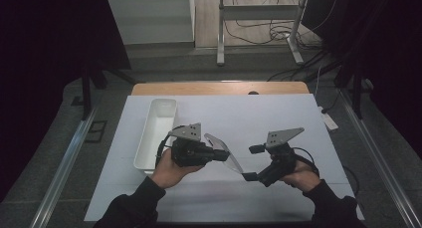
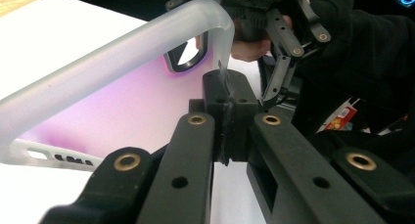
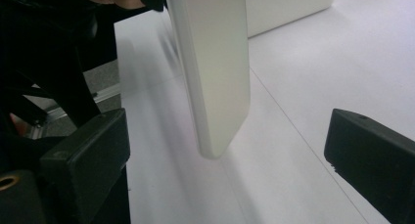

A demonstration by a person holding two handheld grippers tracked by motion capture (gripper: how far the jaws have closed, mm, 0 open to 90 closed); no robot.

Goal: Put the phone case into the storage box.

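- A white rectangular bin (image 1: 158,131) stands on the left part of the white table cover (image 1: 278,118); the stretch of its inside that shows from the high view lies bare, and its near end is hidden behind the left hand (image 1: 169,171).
- The left gripper (image 1: 219,153) has its jaws pressed together on the edge of a translucent phone case (image 1: 225,151), held above the cover between the two hands, just right of the bin.
- In the left gripper view the case (image 2: 122,92) runs off to the left, frosted rim on top, a camera cutout near its far corner and small port holes at its near end.
- The right gripper (image 1: 251,163) stands with jaws wide apart; in the right gripper view the case (image 3: 213,67) hangs between them, touching neither pad.
- Whether the case holds a phone cannot be told; its upper end is cut off by the top edge of the right gripper view.
- A corner of the bin (image 3: 288,9) shows behind the case there, the rest out of frame.
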